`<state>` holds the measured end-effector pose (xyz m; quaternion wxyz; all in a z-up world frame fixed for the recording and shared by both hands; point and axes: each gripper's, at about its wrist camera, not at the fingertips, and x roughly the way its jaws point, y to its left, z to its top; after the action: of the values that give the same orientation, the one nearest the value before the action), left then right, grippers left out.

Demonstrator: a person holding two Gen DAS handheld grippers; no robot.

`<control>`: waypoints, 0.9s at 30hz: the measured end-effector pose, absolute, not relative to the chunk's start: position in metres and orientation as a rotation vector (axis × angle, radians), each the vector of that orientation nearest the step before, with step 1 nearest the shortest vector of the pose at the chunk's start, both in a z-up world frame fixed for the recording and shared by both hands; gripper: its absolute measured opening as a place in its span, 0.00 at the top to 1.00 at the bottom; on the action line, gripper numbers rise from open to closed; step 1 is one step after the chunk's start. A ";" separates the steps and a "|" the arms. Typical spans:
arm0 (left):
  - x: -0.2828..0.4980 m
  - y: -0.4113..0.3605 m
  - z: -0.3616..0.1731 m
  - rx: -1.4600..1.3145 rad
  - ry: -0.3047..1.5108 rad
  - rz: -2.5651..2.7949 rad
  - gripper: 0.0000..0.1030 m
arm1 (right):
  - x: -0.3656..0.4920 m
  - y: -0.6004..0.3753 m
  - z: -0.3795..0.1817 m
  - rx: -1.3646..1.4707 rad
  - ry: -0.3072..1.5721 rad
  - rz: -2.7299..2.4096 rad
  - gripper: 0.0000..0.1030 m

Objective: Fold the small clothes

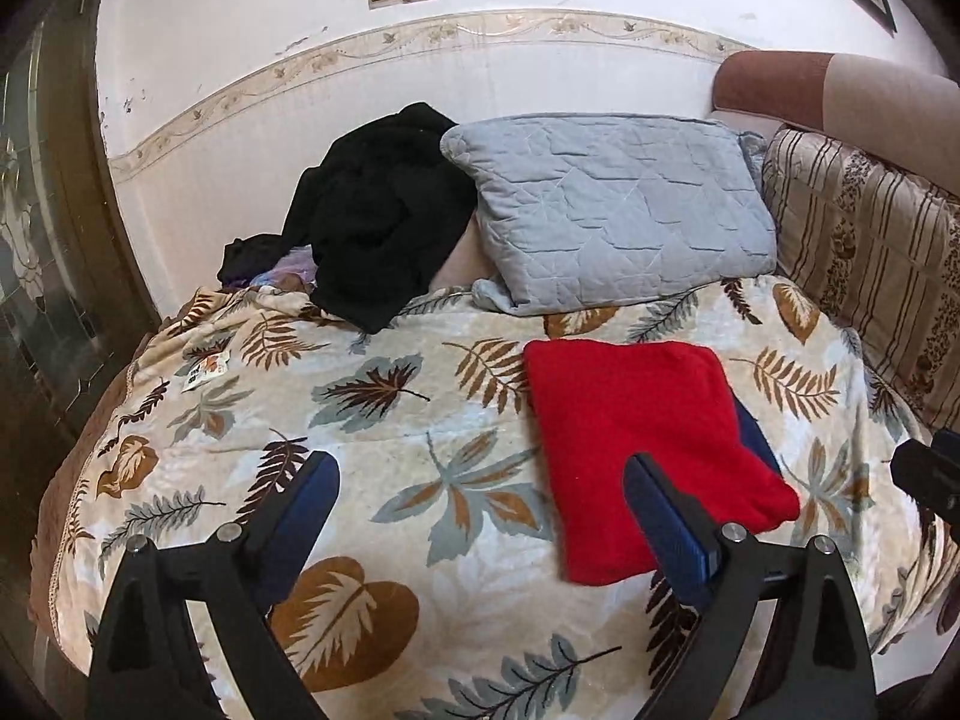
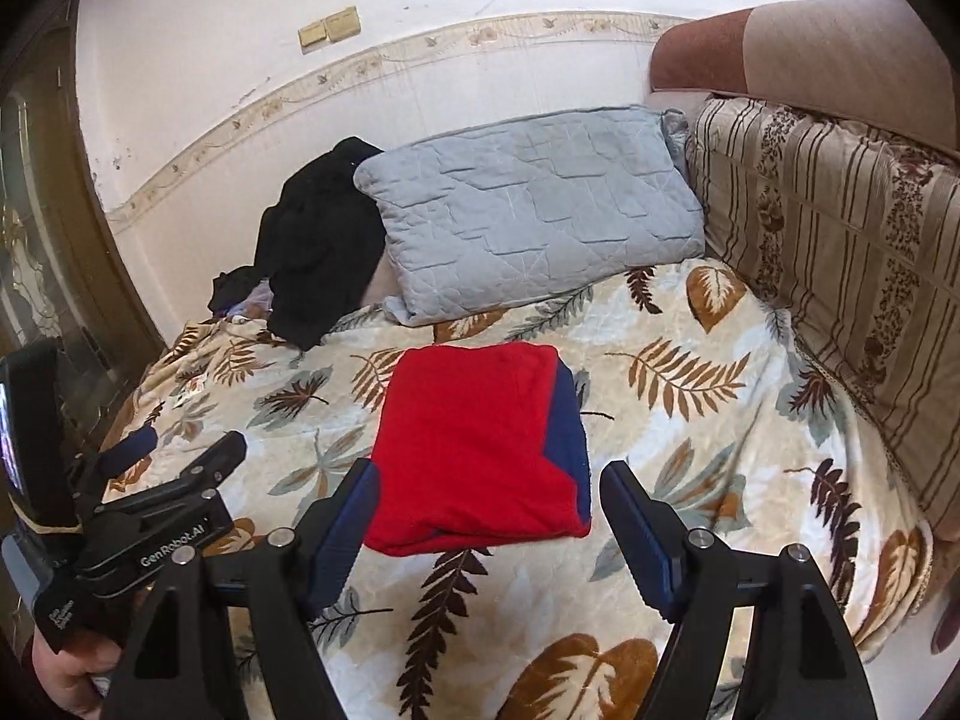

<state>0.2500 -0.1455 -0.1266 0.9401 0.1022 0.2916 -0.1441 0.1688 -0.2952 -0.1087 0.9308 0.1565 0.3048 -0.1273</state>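
Looking at my feeds, the red knit garment with a navy panel [image 2: 474, 450] sits folded into a neat rectangle mid-bed on the leaf-print blanket [image 2: 690, 360]. Left gripper [image 1: 480, 516] and right gripper [image 2: 489, 516] both hang wide open, empty. Crumpled black clothes [image 1: 378, 216] near the wall look unfolded, probably next.

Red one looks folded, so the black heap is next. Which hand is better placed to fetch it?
Left, probably. The black garment lies far left by the wall; the left tongs are open, empty, on that side. The right tongs face the red garment.
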 end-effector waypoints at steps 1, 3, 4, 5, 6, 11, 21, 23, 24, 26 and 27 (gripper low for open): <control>0.252 -0.147 -0.129 0.211 0.597 -0.291 0.07 | 0.170 -0.297 -0.111 0.324 0.630 -0.260 0.24; 0.255 -0.148 -0.133 0.210 0.605 -0.294 0.07 | 0.174 -0.301 -0.117 0.335 0.639 -0.259 0.24; 0.259 -0.149 -0.136 0.207 0.615 -0.299 0.07 | 0.175 -0.303 -0.120 0.337 0.641 -0.262 0.24; 0.261 -0.149 -0.138 0.205 0.621 -0.301 0.07 | 0.177 -0.305 -0.123 0.338 0.644 -0.265 0.24; 0.265 -0.149 -0.142 0.202 0.630 -0.302 0.07 | 0.178 -0.307 -0.125 0.339 0.647 -0.264 0.24; 0.292 -0.155 -0.170 0.217 0.666 -0.257 0.07 | 0.191 -0.321 -0.138 0.348 0.659 -0.285 0.24; 0.330 -0.167 -0.205 0.267 0.685 -0.233 0.07 | 0.234 -0.348 -0.177 0.389 0.716 -0.271 0.24; 0.331 -0.167 -0.204 0.267 0.670 -0.233 0.07 | 0.239 -0.349 -0.182 0.389 0.716 -0.273 0.24; 0.332 -0.166 -0.203 0.266 0.662 -0.231 0.07 | 0.242 -0.348 -0.184 0.380 0.718 -0.279 0.24; 0.333 -0.165 -0.203 0.263 0.663 -0.230 0.07 | 0.248 -0.345 -0.186 0.363 0.719 -0.276 0.24; 0.334 -0.164 -0.203 0.258 0.666 -0.234 0.07 | 0.250 -0.342 -0.186 0.356 0.717 -0.274 0.24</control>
<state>0.3344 -0.1638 -0.2031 0.9303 0.1262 0.3250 -0.1142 0.2502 -0.3421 -0.1859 0.9119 0.1729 0.3479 -0.1327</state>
